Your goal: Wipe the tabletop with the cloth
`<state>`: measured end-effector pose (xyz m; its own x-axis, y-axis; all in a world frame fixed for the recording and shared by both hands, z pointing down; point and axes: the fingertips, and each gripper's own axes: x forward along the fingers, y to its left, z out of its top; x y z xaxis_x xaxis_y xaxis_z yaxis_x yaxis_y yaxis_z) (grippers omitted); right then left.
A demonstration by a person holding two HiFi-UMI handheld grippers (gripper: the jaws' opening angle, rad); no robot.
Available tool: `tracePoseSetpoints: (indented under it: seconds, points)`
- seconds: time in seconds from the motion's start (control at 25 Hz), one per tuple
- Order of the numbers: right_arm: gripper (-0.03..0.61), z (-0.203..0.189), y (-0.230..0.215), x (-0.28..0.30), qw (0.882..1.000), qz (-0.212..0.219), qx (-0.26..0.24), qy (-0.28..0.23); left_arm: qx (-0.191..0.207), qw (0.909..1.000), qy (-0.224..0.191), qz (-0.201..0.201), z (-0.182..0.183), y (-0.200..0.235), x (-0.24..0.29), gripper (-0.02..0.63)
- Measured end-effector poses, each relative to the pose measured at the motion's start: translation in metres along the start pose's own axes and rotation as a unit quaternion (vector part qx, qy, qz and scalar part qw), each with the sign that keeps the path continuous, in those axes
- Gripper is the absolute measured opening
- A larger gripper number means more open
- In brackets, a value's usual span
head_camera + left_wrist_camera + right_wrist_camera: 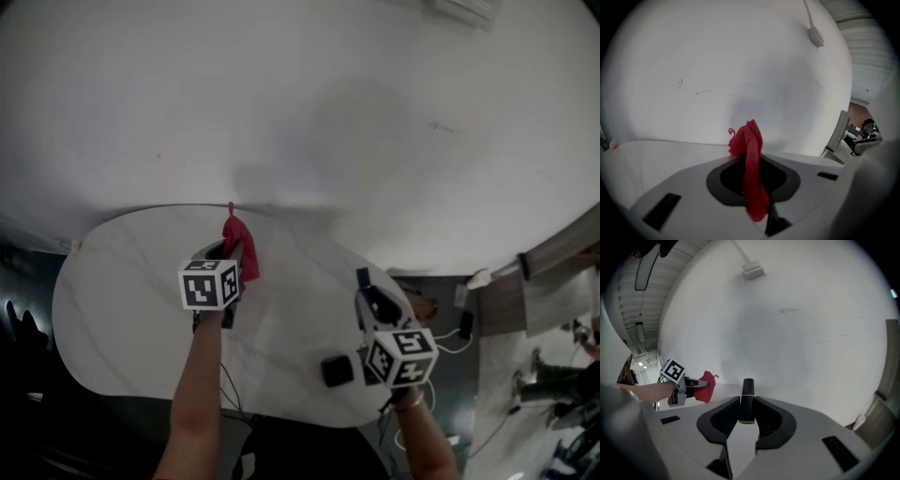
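Observation:
A red cloth (242, 247) hangs bunched from my left gripper (229, 253), which is shut on it above the far side of the white oval tabletop (122, 300), close to the wall. In the left gripper view the cloth (748, 140) sticks up between the jaws (750, 174) and trails down over the gripper body. My right gripper (367, 287) hovers over the table's right side. Its jaws (746, 409) are closed on a short black stick with a pale band (748, 392). The right gripper view also shows the cloth (706, 386) and the left gripper (693, 383) off to the left.
A small black box (337, 369) lies on the table near its front edge, beside my right gripper. A white wall (300, 103) rises just behind the table, with a small box (753, 270) mounted high on it. Cables and a socket (461, 328) lie on the floor at the right.

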<state>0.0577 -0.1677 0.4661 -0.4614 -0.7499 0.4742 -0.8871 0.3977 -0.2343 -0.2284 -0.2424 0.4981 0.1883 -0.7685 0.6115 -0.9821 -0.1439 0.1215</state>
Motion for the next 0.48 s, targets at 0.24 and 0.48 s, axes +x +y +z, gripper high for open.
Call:
tracePoseSetpoints:
  seconds: [0.24,0.48]
  points:
    - [0.092,-0.011,-0.009,-0.008,1.0,-0.017,-0.012,0.0,0.024,0.9993,-0.023,-0.016,0.009,-0.032,-0.018,0.058]
    - [0.092,-0.01,-0.006,-0.019,1.0,-0.021,-0.013,-0.002,0.047,0.9973,-0.042,-0.037,0.009,-0.073,-0.035,0.058]
